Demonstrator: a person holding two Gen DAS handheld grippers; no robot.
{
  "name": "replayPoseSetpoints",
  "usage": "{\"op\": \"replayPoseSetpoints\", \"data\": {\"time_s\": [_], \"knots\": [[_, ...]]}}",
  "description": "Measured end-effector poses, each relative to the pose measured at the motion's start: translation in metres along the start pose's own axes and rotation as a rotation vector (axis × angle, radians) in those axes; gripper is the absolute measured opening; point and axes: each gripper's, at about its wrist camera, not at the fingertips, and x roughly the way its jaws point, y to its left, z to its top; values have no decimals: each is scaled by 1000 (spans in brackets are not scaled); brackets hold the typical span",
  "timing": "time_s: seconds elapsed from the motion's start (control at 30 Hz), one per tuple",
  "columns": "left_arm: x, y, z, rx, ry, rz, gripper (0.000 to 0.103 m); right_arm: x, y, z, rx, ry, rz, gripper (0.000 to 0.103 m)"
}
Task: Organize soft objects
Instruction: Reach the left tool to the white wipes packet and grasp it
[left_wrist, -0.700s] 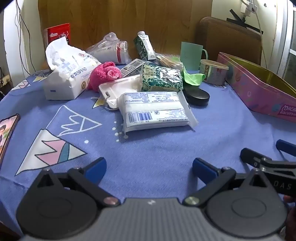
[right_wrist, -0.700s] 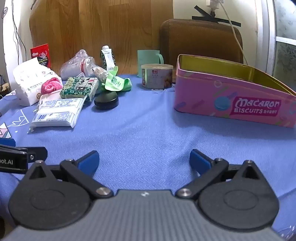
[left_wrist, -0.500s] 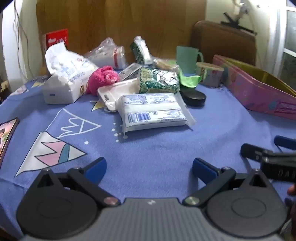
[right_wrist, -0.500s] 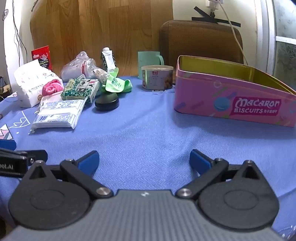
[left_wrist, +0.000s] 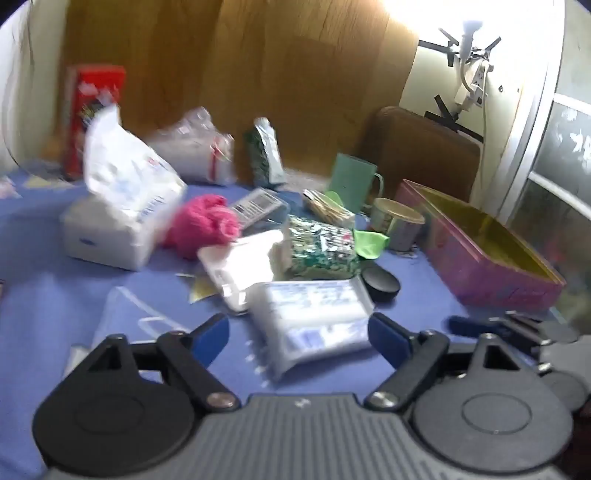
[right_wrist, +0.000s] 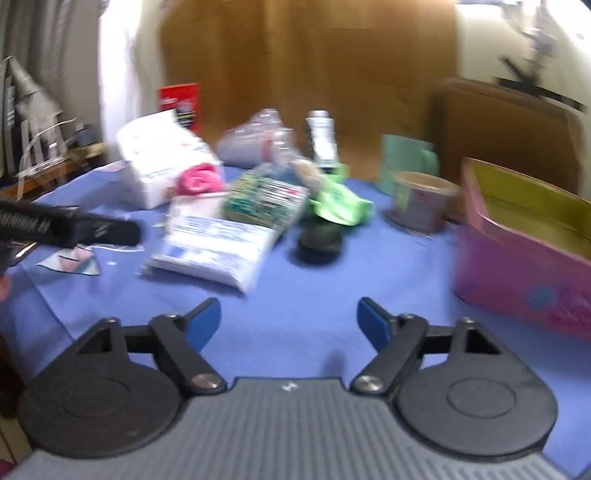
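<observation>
On the blue tablecloth (left_wrist: 406, 306), positions were noted relative to the flat white wipes pack (left_wrist: 314, 317), going left to right. Far left of it stood the opened tissue pack (left_wrist: 122, 206), with a red box (left_wrist: 92, 110) behind. A pink knitted ball (left_wrist: 203, 225) lay left and behind the wipes pack, a white case (left_wrist: 240, 269) touching its left rear corner. Directly behind it sat a green patterned packet (left_wrist: 321, 251); a black round lid (left_wrist: 380, 282) lay just beside its right rear corner. Further right stood a small tin (left_wrist: 399, 225), then the open pink biscuit tin (left_wrist: 491, 273), well apart from it. The left gripper (left_wrist: 297, 332) had its jaws spread, the wipes pack's near end between the fingertips, contact not discernible through blur. The right gripper (right_wrist: 290, 319) was spread over bare cloth, right of the pack.
</observation>
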Motion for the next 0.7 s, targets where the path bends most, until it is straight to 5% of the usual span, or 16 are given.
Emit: {"op": "replayPoseSetpoints", "data": {"time_s": [0.13,0.27,0.3,0.43,0.5,0.57,0.7], "knots": [[34,14,7,-95,78,-37,58,32,8,20,-28,43,39,77],[46,16,-3,-128,109,-74,50,54,13,25,-47,92,96,75],[46,13,-4,-120,115,-86,43,55,15,22,-43,106,108,70],[39,4,-10,-128,118,-131,42,38,24,9,-62,61,97,59],[37,-7,-9,-122,128,-223,30,26,24,1,-57,38,73,46],[35,-32,-4,-54,131,-250,29,13,21,-3,-36,10,68,27],[38,-72,6,67,117,-279,30,-3,19,0,-61,-55,-44,25]]}}
